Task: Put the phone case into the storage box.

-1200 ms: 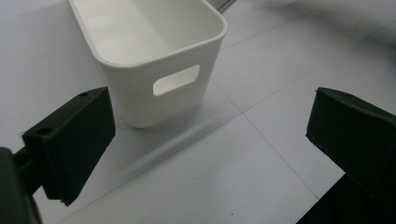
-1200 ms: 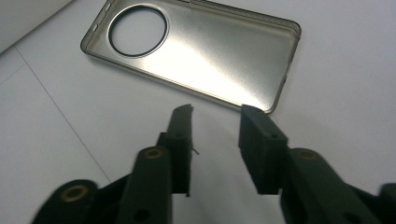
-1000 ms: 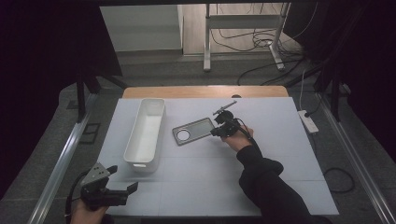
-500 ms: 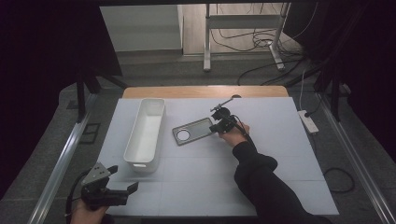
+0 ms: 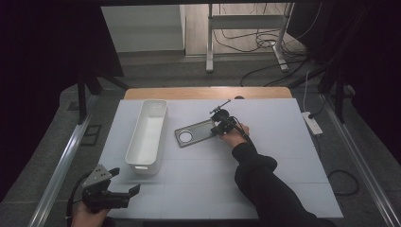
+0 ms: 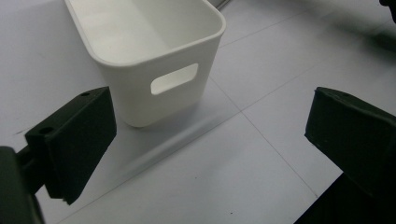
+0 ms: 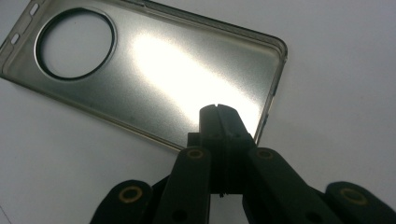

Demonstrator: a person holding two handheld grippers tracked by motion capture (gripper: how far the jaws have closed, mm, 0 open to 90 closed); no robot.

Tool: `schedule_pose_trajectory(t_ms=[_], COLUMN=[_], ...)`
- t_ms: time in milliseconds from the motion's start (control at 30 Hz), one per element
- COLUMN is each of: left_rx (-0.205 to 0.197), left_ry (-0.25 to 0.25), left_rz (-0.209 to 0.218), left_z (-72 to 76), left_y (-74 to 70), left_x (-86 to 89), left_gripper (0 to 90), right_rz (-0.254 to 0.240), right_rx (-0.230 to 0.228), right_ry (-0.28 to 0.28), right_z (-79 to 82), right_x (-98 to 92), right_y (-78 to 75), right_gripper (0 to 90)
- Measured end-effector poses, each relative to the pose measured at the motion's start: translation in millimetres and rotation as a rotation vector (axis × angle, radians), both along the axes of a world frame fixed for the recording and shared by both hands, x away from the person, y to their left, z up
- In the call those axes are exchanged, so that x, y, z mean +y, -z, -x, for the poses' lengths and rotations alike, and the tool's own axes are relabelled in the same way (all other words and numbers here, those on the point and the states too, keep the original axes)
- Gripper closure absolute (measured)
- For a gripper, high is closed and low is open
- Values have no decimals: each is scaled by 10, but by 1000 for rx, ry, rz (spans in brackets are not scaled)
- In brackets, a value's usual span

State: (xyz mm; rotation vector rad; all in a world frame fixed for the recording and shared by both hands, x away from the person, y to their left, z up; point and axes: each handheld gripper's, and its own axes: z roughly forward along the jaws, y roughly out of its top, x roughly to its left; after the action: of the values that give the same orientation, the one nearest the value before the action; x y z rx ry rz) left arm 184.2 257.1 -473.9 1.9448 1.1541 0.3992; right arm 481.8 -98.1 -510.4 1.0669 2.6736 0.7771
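Phone case [image 7: 154, 79], the clear smoky kind with a big round camera hole, lies flat on the white desk [image 5: 283, 165] just right of the long white bin [image 5: 146, 137]. Right gripper [image 7: 218, 112] has its jaws pressed fully together, nothing pinched between them, tips hovering over the case's near corner; can't tell if they actually touch it. Left gripper [image 5: 125, 194] sits at the desk's near-left edge, jaws spread wide and empty, pointed toward the bin's handle-slot end.
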Motion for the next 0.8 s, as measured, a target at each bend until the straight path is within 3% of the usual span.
schedule_pose_trajectory(t_ms=[233, 600, 800], left_rx=[0, 3, 3], left_ry=[1, 2, 2], left_rz=[-1, -7, -9], left_z=[0, -3, -3], left_y=[0, -2, -2], left_x=[-2, -12, -17], left_gripper=[30, 33, 33], right_rz=[7, -10, 15], right_rx=[26, 26, 26], right_ry=[-12, -46, -63], right_z=[50, 313, 439], right_x=[-53, -210, -255], right_y=[-16, -10, -24], right_gripper=[898, 898, 898])
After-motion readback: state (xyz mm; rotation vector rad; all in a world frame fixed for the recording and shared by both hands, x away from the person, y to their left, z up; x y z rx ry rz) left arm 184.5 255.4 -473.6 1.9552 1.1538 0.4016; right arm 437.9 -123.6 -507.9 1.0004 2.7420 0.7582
